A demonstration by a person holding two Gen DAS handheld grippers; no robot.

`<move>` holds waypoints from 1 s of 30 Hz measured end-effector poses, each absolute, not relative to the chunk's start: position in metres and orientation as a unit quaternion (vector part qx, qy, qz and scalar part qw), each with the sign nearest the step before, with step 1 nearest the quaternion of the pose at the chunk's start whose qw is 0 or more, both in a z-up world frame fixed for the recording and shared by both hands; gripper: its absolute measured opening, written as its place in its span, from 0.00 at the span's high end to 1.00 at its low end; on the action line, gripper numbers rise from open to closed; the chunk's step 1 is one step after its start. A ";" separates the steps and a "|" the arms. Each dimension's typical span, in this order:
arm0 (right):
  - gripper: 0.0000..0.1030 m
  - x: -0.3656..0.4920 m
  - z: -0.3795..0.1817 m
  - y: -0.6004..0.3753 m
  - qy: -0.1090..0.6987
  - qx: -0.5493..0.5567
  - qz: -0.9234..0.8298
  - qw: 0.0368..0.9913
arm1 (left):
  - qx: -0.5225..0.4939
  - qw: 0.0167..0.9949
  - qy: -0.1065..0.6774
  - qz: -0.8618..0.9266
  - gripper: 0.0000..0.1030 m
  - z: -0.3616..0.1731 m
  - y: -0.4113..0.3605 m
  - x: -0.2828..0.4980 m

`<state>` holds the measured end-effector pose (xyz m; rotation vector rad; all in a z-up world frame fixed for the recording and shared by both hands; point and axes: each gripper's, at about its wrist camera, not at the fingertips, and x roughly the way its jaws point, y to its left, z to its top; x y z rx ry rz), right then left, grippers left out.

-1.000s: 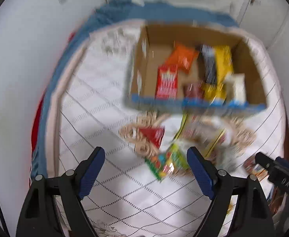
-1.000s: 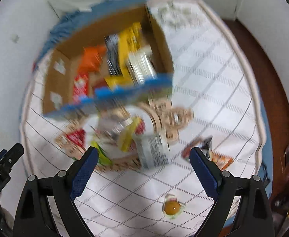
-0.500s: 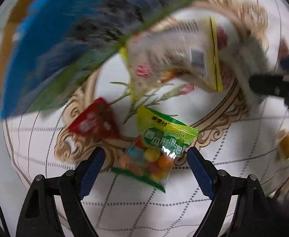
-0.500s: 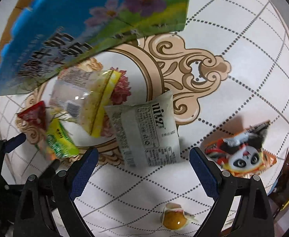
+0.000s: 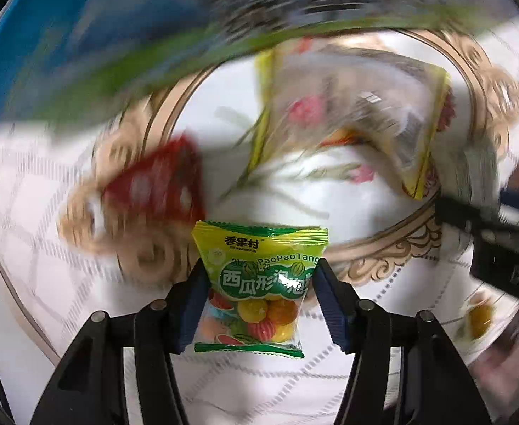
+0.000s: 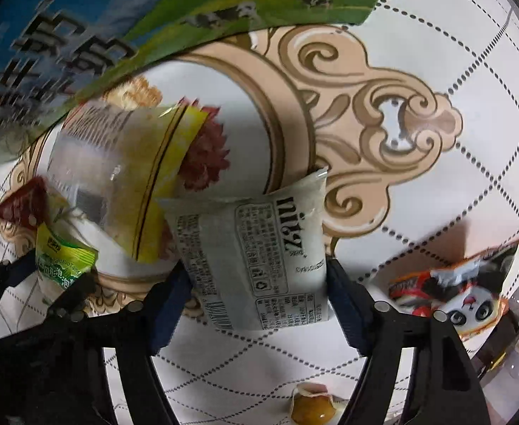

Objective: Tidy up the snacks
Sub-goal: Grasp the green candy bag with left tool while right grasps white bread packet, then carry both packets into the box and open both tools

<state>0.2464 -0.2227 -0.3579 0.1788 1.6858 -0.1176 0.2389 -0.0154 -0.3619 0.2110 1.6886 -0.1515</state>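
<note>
1. Below, both tools pointed down at a white quilted bed cover (image 6: 436, 28) printed with tan scrollwork.
2. Left tool (image 5: 259, 294): its jaws had just been closing and pressed against both side edges of the green candy packet (image 5: 259, 283), which lay flat on the cover between the blue pads (image 5: 330, 297).
3. Right tool (image 6: 257, 295): its jaws had likewise just been closing; the white wrapped snack (image 6: 255, 258) lay between them, both side edges touching the pads.
4. Other snacks on the cover: a red packet (image 5: 156, 184) beside the candy packet, a clear yellow-edged bag (image 6: 124, 184) near the white snack, a panda-print packet (image 6: 461, 290) to the right, and a small amber sweet (image 6: 310, 403) near the bottom edge.
5. A blue-and-green printed carton wall (image 6: 82, 28) filled the upper left.
</note>
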 end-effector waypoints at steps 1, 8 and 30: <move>0.25 0.240 -0.359 -0.224 0.750 0.092 -0.046 0.653 | 0.076 0.656 0.749 -0.057 0.46 -0.361 -0.010 0.234; 0.25 0.175 -0.372 -0.203 0.789 0.132 -0.001 0.599 | 0.015 0.645 0.764 -0.006 0.46 -0.354 0.014 0.180; 0.26 0.138 -0.391 -0.159 0.795 0.086 -0.014 0.600 | 0.030 0.649 0.760 -0.002 0.51 -0.356 -0.011 0.152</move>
